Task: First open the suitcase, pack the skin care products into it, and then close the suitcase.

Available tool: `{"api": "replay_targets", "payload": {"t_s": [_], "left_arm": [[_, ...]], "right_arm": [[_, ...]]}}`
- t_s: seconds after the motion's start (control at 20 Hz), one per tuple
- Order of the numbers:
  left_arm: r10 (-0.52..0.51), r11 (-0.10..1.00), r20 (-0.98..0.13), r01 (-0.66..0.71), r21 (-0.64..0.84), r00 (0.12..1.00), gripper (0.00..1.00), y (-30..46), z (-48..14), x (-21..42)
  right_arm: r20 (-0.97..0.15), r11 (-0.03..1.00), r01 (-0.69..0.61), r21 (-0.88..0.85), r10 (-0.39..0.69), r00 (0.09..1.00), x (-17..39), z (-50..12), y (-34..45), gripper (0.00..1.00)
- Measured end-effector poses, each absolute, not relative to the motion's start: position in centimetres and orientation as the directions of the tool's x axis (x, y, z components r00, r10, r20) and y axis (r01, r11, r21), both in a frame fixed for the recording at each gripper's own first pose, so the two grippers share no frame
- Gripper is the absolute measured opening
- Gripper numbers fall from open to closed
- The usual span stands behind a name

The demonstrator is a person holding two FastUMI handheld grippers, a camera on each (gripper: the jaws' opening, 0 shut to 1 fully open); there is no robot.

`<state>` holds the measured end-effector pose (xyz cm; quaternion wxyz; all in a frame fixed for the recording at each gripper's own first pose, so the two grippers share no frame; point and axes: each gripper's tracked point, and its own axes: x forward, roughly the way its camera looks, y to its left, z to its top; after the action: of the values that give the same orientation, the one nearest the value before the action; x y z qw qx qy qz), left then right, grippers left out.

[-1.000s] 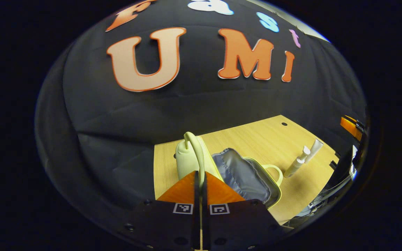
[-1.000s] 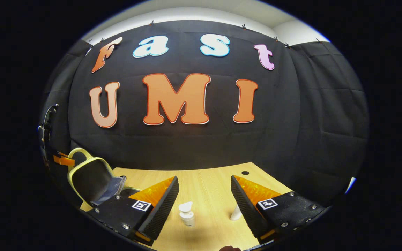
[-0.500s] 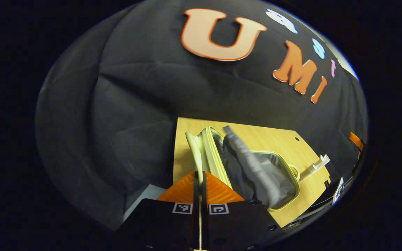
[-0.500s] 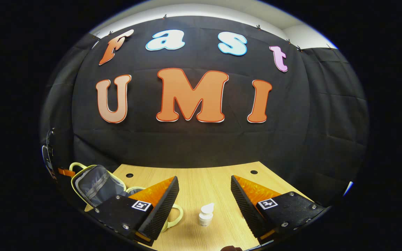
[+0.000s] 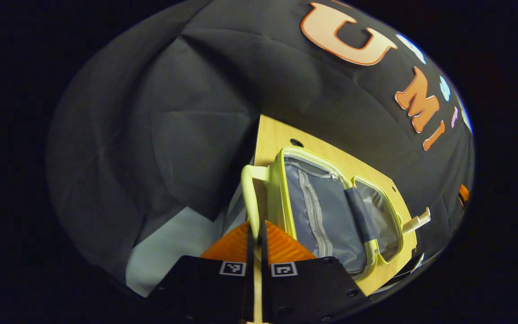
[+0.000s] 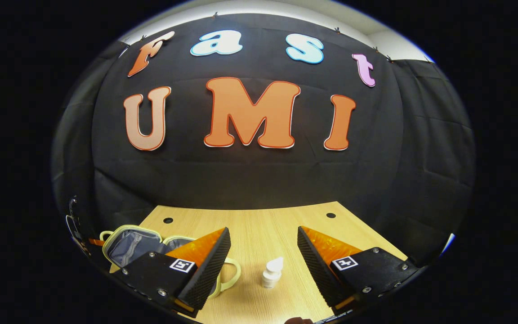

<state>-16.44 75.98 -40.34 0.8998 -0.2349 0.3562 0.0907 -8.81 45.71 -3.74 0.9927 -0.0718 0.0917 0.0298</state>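
On the table (image 6: 259,225), suitcase (image 5: 331,211) open, left jaws pinching its handle (image 5: 248,198), right jaws wide.

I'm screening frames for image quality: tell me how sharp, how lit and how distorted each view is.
Left gripper view: strong fisheye bending, the wooden table tilts steeply, the open suitcase is fairly sharp, the surroundings dim. Right gripper view: evenly lit, the white bottle is sharp and casts a soft shadow, and the table edge curves.
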Motion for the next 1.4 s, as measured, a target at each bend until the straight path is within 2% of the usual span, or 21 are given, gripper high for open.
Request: {"api": "replay_targets", "payload": {"t_s": [0.1,0.2,0.25,0.3,0.35,0.55,0.6,0.65,0.7,0.75,0.85,1.15,1.4], "left_arm": [[-0.001,0.867,-0.697,-0.346,-0.358,0.717,0.11,76.3,-41.6,-16.8],[0.025,0.876,-0.701,-0.354,-0.328,0.713,0.23,76.6,-42.0,-16.8],[0.052,0.883,-0.703,-0.361,-0.299,0.709,0.24,77.2,-41.8,-16.9],[0.074,0.889,-0.704,-0.367,-0.275,0.706,0.35,77.5,-41.5,-17.1],[0.114,0.895,-0.708,-0.381,-0.231,0.697,0.33,78.2,-41.2,-17.1],[0.288,0.911,-0.652,-0.41,-0.039,0.701,0.91,80.0,-36.8,-17.1],[0.337,0.91,-0.613,-0.414,0.017,0.715,0.96,80.2,-35.0,-16.7],[0.386,0.905,-0.566,-0.417,0.081,0.728,0.96,80.1,-32.6,-16.3],[0.442,0.89,-0.51,-0.434,0.142,0.738,1.0,79.6,-30.0,-15.8],[0.486,0.872,-0.452,-0.451,0.191,0.748,0.95,78.9,-26.9,-15.3],[0.539,0.842,-0.332,-0.48,0.248,0.774,0.95,75.8,-21.1,-14.2],[0.478,0.873,-0.132,-0.453,0.179,0.869,0.92,61.0,-8.3,-10.3],[0.394,0.915,-0.047,-0.388,0.112,0.918,0.92,45.6,-3.7,-8.3]], "right_arm": [[-0.183,0.986,-0.072,-0.148,0.044,0.982,-9.0,-3.7,45.4,0.95],[-0.187,0.984,-0.066,-0.163,0.035,0.982,-9.1,-4.1,44.9,0.95],[-0.192,0.984,-0.067,-0.166,0.034,0.981,-9.3,-4.4,44.6,0.95],[-0.197,0.984,-0.068,-0.167,0.034,0.98,-9.4,-4.6,44.4,0.95],[-0.199,0.983,-0.068,-0.169,0.034,0.979,-9.3,-4.6,44.1,0.95],[-0.196,0.981,-0.066,-0.181,0.03,0.98,-9.6,-4.9,42.9,0.95],[-0.191,0.98,-0.067,-0.188,0.031,0.981,-9.7,-4.8,42.5,0.95],[-0.186,0.979,-0.066,-0.194,0.029,0.982,-9.7,-4.8,42.0,0.95],[-0.178,0.977,-0.066,-0.201,0.03,0.984,-9.6,-4.6,41.5,0.95],[-0.171,0.976,-0.066,-0.208,0.03,0.985,-9.5,-4.5,40.8,0.95],[-0.158,0.974,-0.074,-0.215,0.04,0.987,-9.3,-4.3,39.7,0.95],[-0.119,0.97,-0.096,-0.224,0.07,0.99,-7.6,-3.4,34.7,0.95],[-0.12,0.975,-0.12,-0.185,0.099,0.988,-5.7,-3.6,30.6,0.95]]}}
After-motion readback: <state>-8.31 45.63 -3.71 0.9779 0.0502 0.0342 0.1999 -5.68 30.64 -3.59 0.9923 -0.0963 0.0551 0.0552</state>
